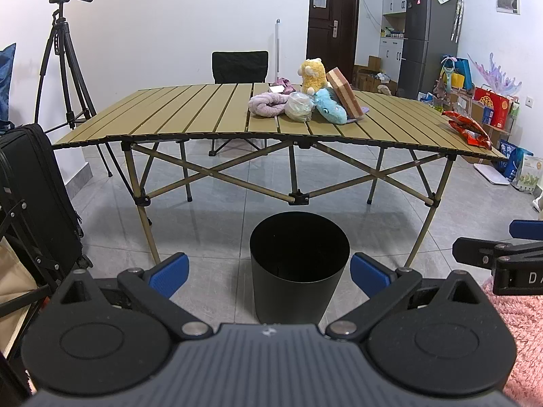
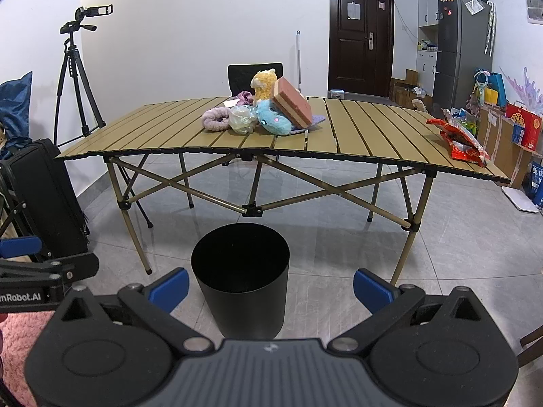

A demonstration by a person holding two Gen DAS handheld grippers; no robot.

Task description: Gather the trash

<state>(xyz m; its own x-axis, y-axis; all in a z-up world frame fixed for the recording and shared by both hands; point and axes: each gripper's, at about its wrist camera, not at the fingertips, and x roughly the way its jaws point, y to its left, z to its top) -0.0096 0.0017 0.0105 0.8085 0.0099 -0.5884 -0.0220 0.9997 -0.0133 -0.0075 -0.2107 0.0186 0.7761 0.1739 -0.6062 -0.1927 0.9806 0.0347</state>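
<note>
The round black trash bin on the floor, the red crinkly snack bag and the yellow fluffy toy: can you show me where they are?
Round black trash bin (image 1: 298,291): left wrist view, front wall.
Red crinkly snack bag (image 2: 458,140): right wrist view, middle of the wrapper.
Yellow fluffy toy (image 1: 313,76): left wrist view, its body.

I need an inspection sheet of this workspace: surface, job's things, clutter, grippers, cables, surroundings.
Surface: tan slatted folding table, mostly bare.
Job's things: red crumpled snack wrappers at the table's right edge; crumpled clear plastic bag in the toy pile; black round waste bin on the floor before the table.
Clutter: yellow plush toy, blue plush toy, pink fluffy ring.
Grippers: left gripper open; right gripper open; both hold nothing.
Cables: nothing seen.
Surroundings: black camera tripod, black suitcase, grey refrigerator.
</note>
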